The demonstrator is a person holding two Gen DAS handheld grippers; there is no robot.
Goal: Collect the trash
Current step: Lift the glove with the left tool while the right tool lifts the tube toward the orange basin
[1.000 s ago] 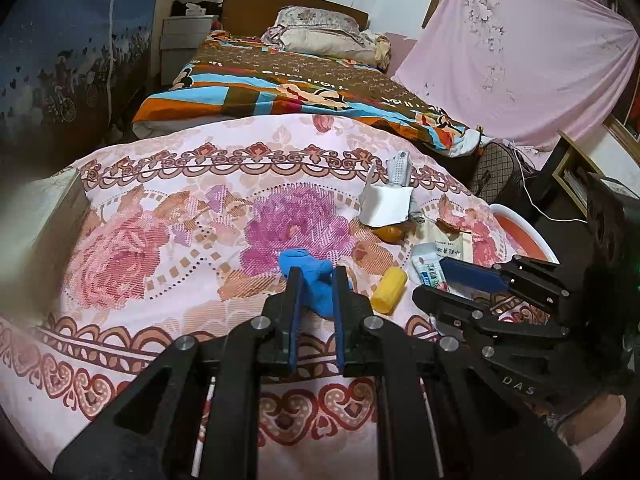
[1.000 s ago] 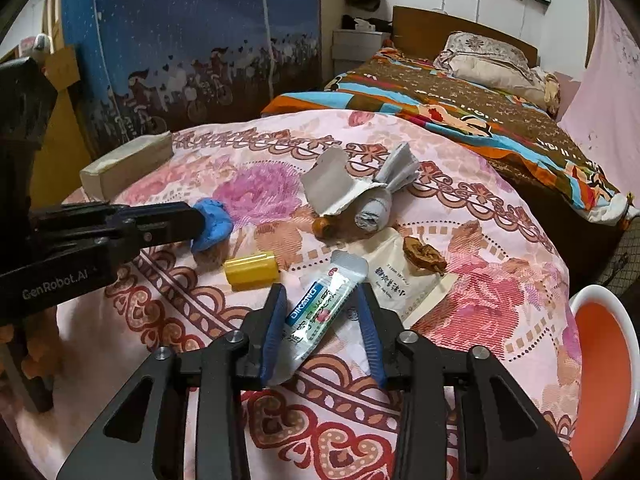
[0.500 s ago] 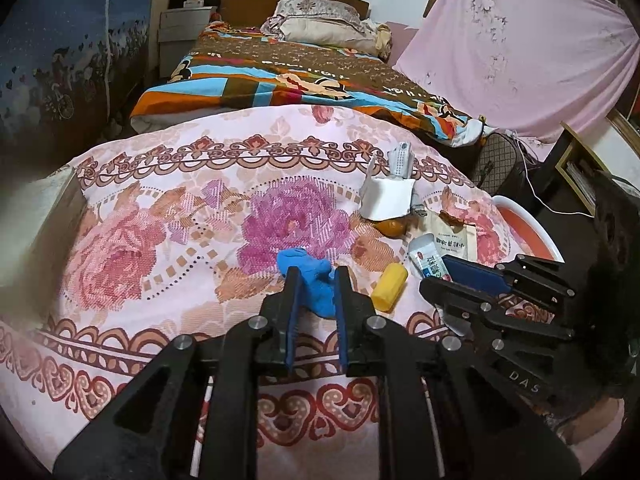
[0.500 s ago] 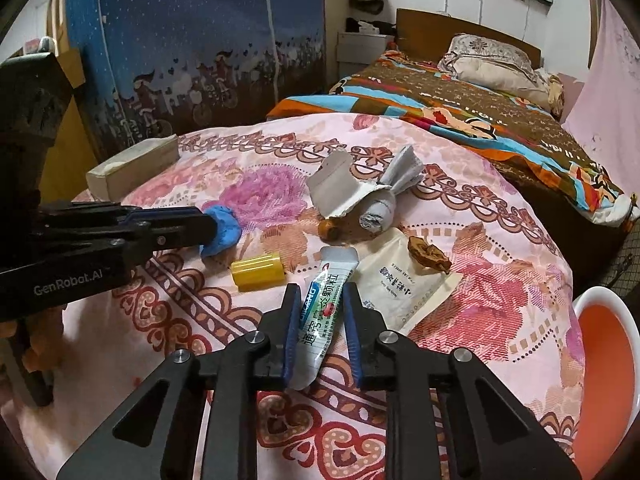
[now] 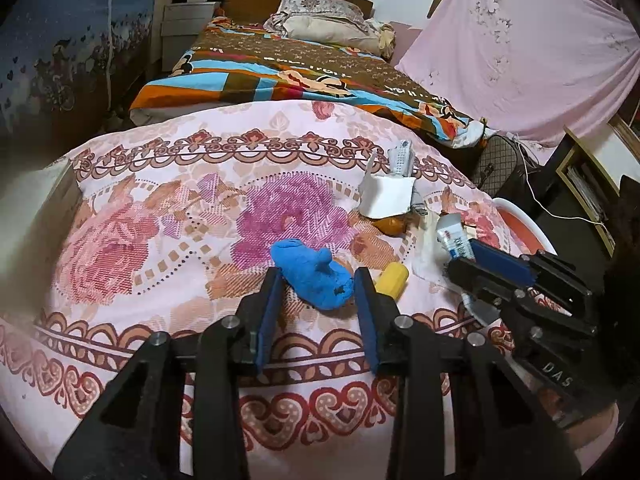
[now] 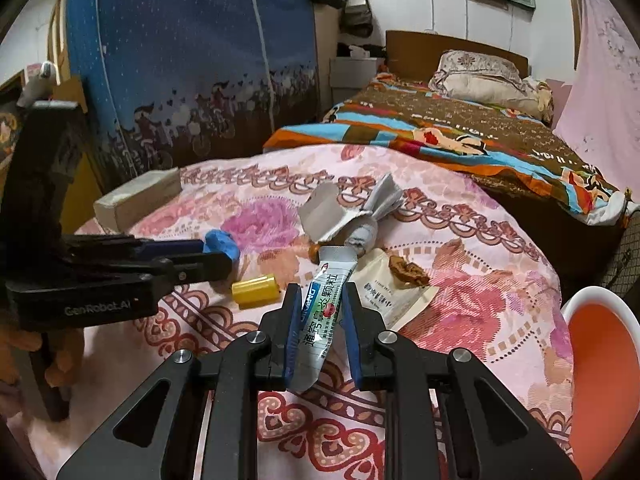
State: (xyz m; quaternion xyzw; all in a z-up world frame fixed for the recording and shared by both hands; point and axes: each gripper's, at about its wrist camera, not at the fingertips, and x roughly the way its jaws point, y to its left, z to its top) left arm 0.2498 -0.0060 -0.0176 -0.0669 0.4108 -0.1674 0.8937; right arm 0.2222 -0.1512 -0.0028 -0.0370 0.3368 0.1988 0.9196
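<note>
Trash lies on a pink floral cloth (image 5: 168,208). My left gripper (image 5: 316,284) is open, its fingers either side of a blue crumpled lump (image 5: 314,274) that rests on the cloth. My right gripper (image 6: 320,300) is shut on a white-green sachet (image 6: 324,308) and holds it lifted off the cloth; it also shows in the left wrist view (image 5: 454,238). A yellow cap (image 6: 256,290), a white wrapper (image 6: 390,292) with a brown scrap (image 6: 408,272) on it, and torn paper with a grey wad (image 6: 348,216) lie nearby.
An orange basin with a white rim (image 6: 600,360) stands low at the cloth's right edge. A beige box (image 6: 138,200) lies at the far left of the cloth. A bed with a patterned cover (image 5: 304,76) is behind.
My left gripper has opened and the blue lump lies between its fingers. My right gripper closed on the sachet and raised it from the cloth.
</note>
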